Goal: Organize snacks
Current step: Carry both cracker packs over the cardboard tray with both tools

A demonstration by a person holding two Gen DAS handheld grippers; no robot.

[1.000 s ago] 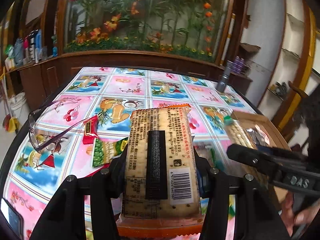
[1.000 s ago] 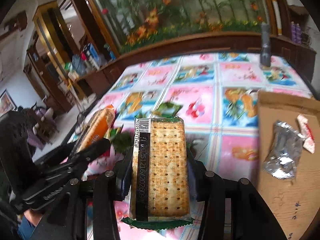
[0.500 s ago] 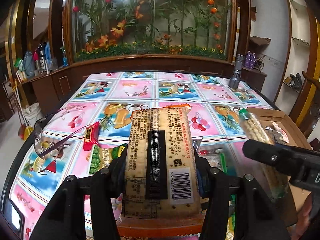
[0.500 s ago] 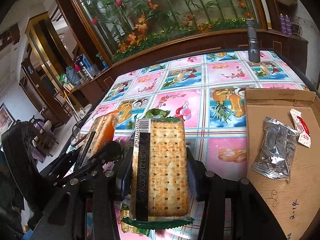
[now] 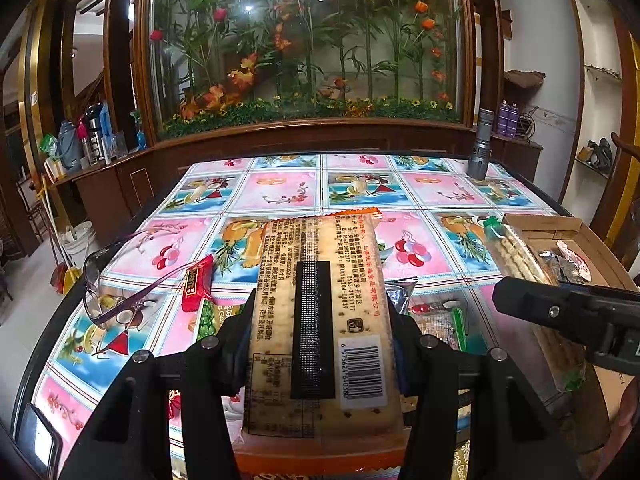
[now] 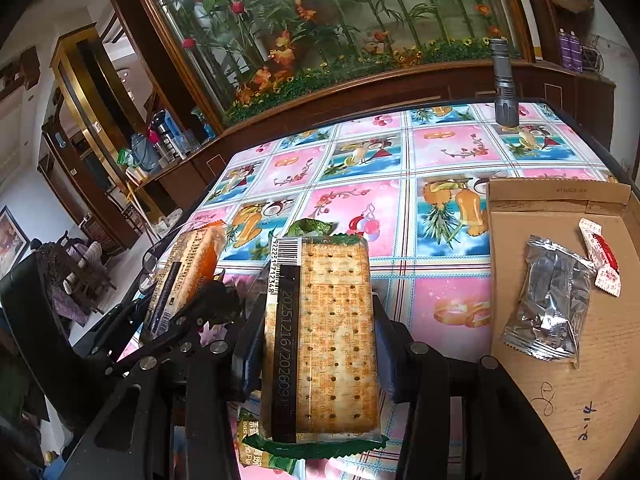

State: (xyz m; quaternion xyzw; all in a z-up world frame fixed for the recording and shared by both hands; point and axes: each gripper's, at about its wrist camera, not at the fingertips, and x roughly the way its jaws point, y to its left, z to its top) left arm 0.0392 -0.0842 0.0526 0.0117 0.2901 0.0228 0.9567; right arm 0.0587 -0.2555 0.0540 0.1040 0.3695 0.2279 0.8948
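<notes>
Above the table, the left gripper clamps an orange cracker pack and the right gripper clamps a green cracker pack, both held off the cloth. Best to carry each over the cardboard tray, lower flat beside the silver pouch, then release

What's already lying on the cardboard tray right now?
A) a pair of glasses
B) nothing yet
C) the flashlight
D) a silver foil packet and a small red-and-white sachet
D: in the right wrist view the silver foil packet and the red-and-white sachet lie on the cardboard tray.
</notes>
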